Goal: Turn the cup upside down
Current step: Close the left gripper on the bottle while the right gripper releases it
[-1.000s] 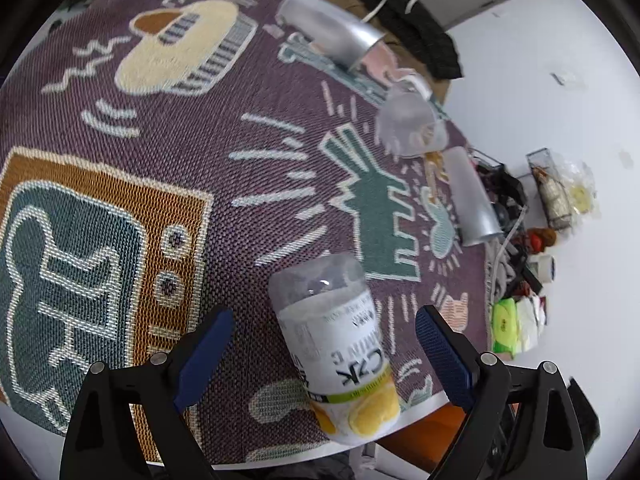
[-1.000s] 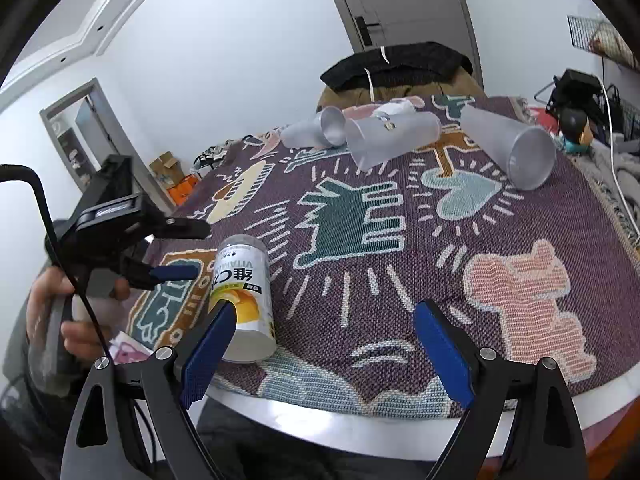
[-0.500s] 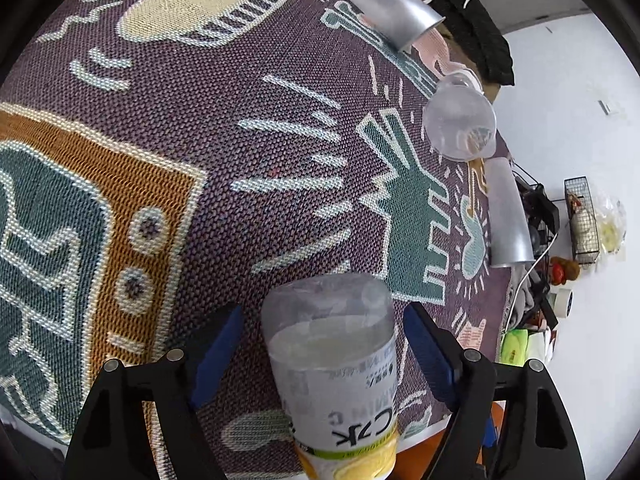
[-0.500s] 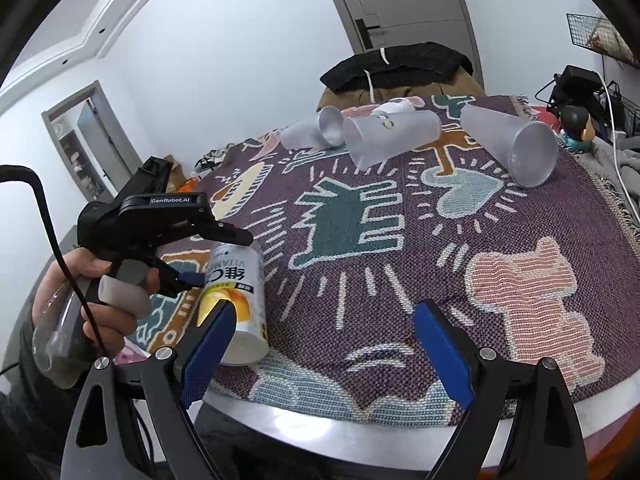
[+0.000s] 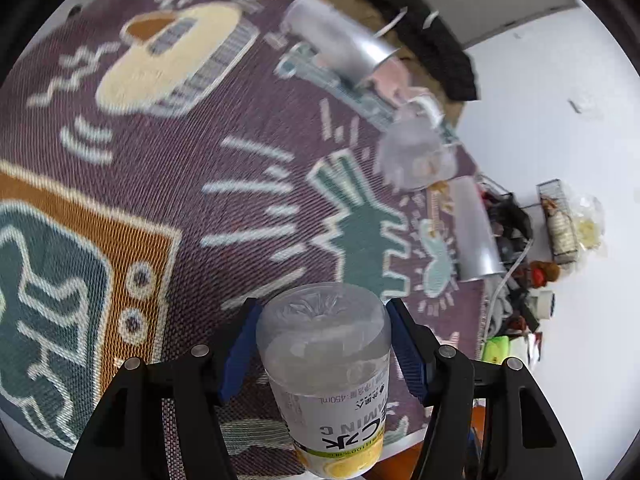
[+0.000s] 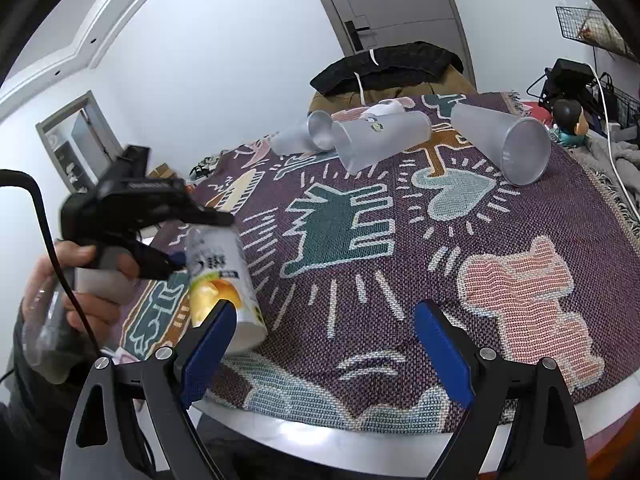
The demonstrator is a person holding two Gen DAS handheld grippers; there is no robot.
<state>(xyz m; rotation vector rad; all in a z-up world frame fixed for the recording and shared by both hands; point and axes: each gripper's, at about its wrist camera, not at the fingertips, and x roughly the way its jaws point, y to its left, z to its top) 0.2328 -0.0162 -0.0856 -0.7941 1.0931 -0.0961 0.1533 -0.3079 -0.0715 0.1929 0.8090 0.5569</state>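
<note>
Left claw [image 5: 324,346] gripping labelled cup [image 5: 330,376], patterned blanket [image 5: 160,168]

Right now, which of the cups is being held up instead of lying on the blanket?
The yellow-labelled cup, clamped in the left gripper. The three frosted cups lie on their sides at the far end.

Clear cup [image 5: 326,376] with yellow lemon label – tilted, lifted off the cloth

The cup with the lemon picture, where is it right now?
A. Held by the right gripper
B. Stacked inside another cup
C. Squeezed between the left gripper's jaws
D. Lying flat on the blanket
C: the left gripper has its blue jaws pressed against both sides of the cup, tilting it above the blanket.
</note>
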